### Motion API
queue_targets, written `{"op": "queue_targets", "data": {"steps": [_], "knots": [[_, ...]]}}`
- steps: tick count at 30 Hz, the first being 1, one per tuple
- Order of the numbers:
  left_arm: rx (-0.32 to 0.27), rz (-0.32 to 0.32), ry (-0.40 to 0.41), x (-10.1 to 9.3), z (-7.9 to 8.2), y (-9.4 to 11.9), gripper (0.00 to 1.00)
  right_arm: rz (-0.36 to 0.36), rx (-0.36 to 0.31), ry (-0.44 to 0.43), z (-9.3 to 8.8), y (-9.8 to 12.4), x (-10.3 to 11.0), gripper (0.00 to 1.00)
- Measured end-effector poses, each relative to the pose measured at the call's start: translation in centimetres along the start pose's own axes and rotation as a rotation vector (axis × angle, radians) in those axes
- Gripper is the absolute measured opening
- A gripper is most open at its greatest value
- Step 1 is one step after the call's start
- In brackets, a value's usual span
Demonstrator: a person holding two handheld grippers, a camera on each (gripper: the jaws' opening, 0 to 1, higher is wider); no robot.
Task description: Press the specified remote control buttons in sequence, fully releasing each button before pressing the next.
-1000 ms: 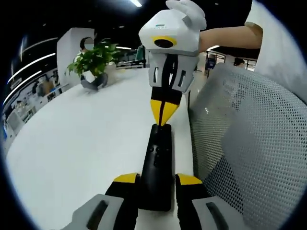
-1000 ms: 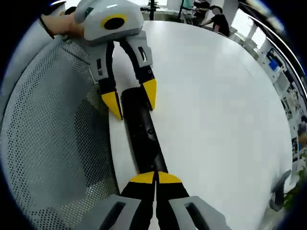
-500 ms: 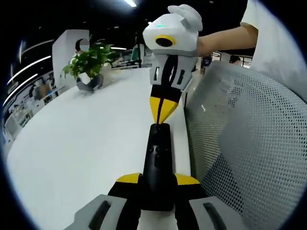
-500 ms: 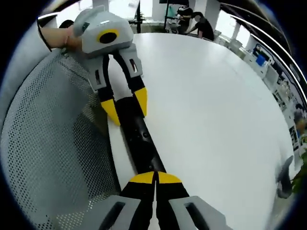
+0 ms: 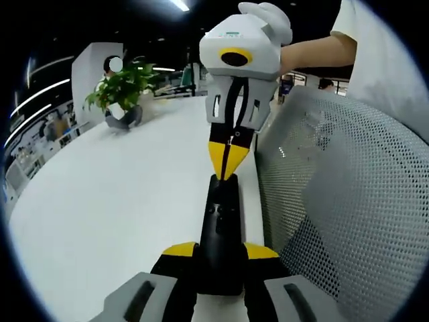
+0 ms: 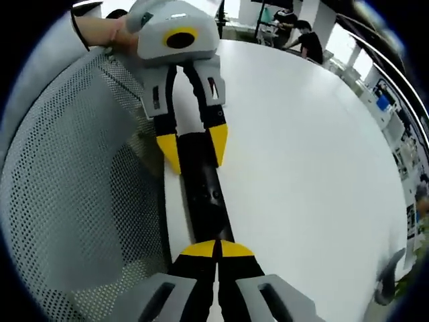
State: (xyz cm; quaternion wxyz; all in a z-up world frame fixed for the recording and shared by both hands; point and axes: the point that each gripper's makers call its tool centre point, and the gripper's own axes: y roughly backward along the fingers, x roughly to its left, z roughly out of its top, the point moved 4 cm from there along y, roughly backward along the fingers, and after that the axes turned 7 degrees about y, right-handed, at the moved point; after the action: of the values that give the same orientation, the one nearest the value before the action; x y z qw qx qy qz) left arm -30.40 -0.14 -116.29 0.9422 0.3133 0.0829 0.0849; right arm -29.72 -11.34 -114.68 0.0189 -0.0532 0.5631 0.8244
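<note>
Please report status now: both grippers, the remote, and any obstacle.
Left gripper shut on the remote, holding its near end. Right gripper shut, tips at its far end. Mesh chair back close beside.

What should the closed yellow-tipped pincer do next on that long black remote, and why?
Probably lift straight off. The right gripper, its jaws shut, has its yellow tips touching the far end of the long black remote control, which the left gripper holds by its sides on the white table. Each button needs a full release before the next press.
</note>
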Motion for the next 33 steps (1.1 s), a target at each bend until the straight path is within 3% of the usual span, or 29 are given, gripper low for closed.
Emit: {"op": "queue_targets", "data": {"steps": [3, 6, 8, 9, 10, 12, 14, 16, 20, 23, 28, 29, 30, 33], "knots": [[-0.001, 0.000, 0.003, 0.0, 0.0, 0.0, 0.24, 0.006, 0.050, 0.075, 0.2, -0.1, 0.0, 0.00], [-0.002, 0.001, 0.005, 0.0, 0.0, -0.1, 0.25, -0.003, 0.050, 0.076, 0.1, -0.1, 0.1, 0.00], [-0.002, 0.001, 0.005, 0.1, 0.0, 0.0, 0.25, -0.010, 0.014, 0.020, 0.0, 0.0, 0.0, 0.00], [-0.001, 0.000, 0.005, 0.1, 0.0, -0.1, 0.25, -0.012, -0.046, -0.042, -0.2, 0.0, -0.1, 0.00], [-0.001, 0.001, 0.005, 0.1, 0.0, -0.1, 0.25, -0.009, -0.063, -0.054, -0.3, 0.1, -0.1, 0.00], [-0.002, 0.001, 0.005, 0.1, 0.0, -0.1, 0.25, 0.009, -0.165, -0.123, -0.7, 0.3, -0.2, 0.00], [-0.003, 0.001, 0.005, 0.1, 0.0, -0.1, 0.25, 0.031, -0.251, -0.285, -1.0, 0.4, -0.4, 0.00], [-0.004, 0.001, 0.007, 0.0, 0.0, -0.1, 0.25, 0.023, -0.251, -0.241, -1.3, 0.5, -0.3, 0.00], [-0.005, 0.001, 0.007, 0.0, 0.0, -0.1, 0.25, -0.016, -0.242, -0.087, 0.2, 0.9, -0.2, 0.00], [-0.004, 0.000, 0.007, 0.0, 0.0, -0.1, 0.25, 0.001, -0.249, -0.090, 0.9, 1.0, -0.3, 0.00], [-0.005, 0.000, 0.008, 0.1, 0.0, -0.1, 0.25, 0.066, -0.137, 0.007, 0.4, -0.4, 0.6, 0.00], [-0.006, 0.000, 0.007, 0.0, 0.0, -0.1, 0.25, 0.037, -0.183, 0.046, 1.0, -0.2, 0.1, 0.00], [-0.005, 0.001, 0.009, 0.0, -0.1, -0.1, 0.25, 0.046, -0.161, -0.001, 0.8, -0.4, 0.2, 0.00], [-0.005, 0.001, 0.009, 0.1, 0.0, -0.1, 0.25, 0.039, -0.131, 0.032, 0.8, -0.3, 0.3, 0.00]]}}
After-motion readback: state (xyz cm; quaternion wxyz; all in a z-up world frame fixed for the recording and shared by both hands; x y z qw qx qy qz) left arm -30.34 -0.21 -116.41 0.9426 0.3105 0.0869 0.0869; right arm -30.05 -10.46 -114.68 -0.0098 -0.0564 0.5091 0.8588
